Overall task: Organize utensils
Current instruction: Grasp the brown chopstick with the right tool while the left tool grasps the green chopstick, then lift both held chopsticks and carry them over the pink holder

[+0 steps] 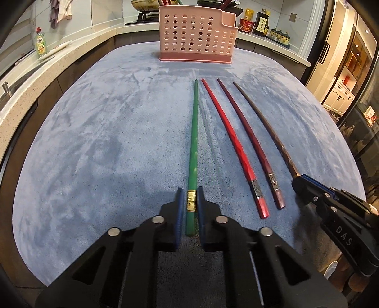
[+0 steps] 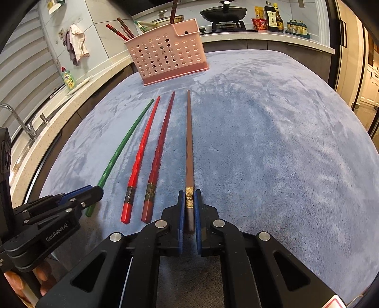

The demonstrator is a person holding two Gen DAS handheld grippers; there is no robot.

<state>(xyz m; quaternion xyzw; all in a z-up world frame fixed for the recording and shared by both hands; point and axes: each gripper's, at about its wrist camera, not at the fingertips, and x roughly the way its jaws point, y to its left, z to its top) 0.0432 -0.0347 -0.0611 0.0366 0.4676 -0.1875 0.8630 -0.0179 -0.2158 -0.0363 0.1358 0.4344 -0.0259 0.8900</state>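
Note:
Several chopsticks lie side by side on the blue cloth [image 1: 94, 142]. My left gripper [image 1: 189, 193] is shut on the thick end of the green chopstick [image 1: 193, 132], which lies flat. My right gripper [image 2: 189, 193] is shut on the brown chopstick [image 2: 189, 142] at its gold band. The red chopstick [image 1: 233, 139] and the dark red chopstick [image 1: 248, 139] lie between them, untouched. In the right wrist view the green chopstick [image 2: 125, 142], red chopstick [image 2: 142, 151] and dark red chopstick [image 2: 161, 147] show too. The pink perforated holder [image 1: 196, 35] stands at the far edge.
The holder [image 2: 165, 56] has several chopsticks in it. A kitchen counter [image 1: 71, 61] with a green soap bottle [image 1: 40, 43] runs on the left. A stove with pans and sauce bottles [image 2: 272, 16] is behind. A sink tap [image 2: 19, 120] is at the left.

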